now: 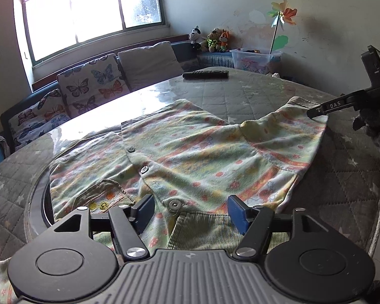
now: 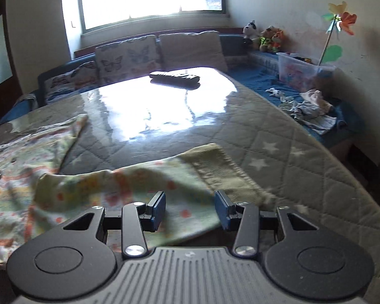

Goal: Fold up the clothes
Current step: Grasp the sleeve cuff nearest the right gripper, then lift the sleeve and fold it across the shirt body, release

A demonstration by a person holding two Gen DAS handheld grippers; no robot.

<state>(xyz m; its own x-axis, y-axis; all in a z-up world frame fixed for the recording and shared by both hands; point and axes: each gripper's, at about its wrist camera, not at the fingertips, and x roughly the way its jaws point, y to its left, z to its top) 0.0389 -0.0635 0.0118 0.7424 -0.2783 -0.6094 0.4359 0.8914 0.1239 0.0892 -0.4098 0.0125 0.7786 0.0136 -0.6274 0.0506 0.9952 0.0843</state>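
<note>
Currently one garment on the table (image 1: pixel 253 93): a child's button-front pyjama top (image 1: pixel 202 152), pale green-yellow fleece printed with orange and pink bands and small red dots. Ribbed olive trim shows at the collar (image 1: pixel 205 230) and at one sleeve cuff (image 2: pixel 220 169). Three snap buttons (image 1: pixel 144 169) counted along the front placket, running from 6 o'clock toward 11 o'clock in the left wrist view. An olive patch (image 1: pixel 106 195) with small coloured motifs sits at 8 o'clock of the placket.

Top lies flat, front up, collar nearest the left gripper (image 1: pixel 191 214), hem away toward 12 o'clock. Long axis of the body runs near to far in the left wrist view. One sleeve (image 1: pixel 291 126) stretches out toward 2 o'clock, its cuff end by the right gripper (image 2: pixel 190 210).

Left gripper: jaws spread, pads clear of cloth, collar and lowest snap lying between and below them. Right gripper: jaws parted over the sleeve, cloth under the gap, no pinch visible; released. Right wrist picture is motion-blurred.

Background count: one remote control (image 1: pixel 205 74) at the far table edge, 12 o'clock; three plush toys (image 1: pixel 210 39); one pinwheel (image 1: pixel 282 15) standing in one clear storage bin (image 1: pixel 253 59); butterfly-print cushions (image 1: pixel 88 86) on the bench.
</note>
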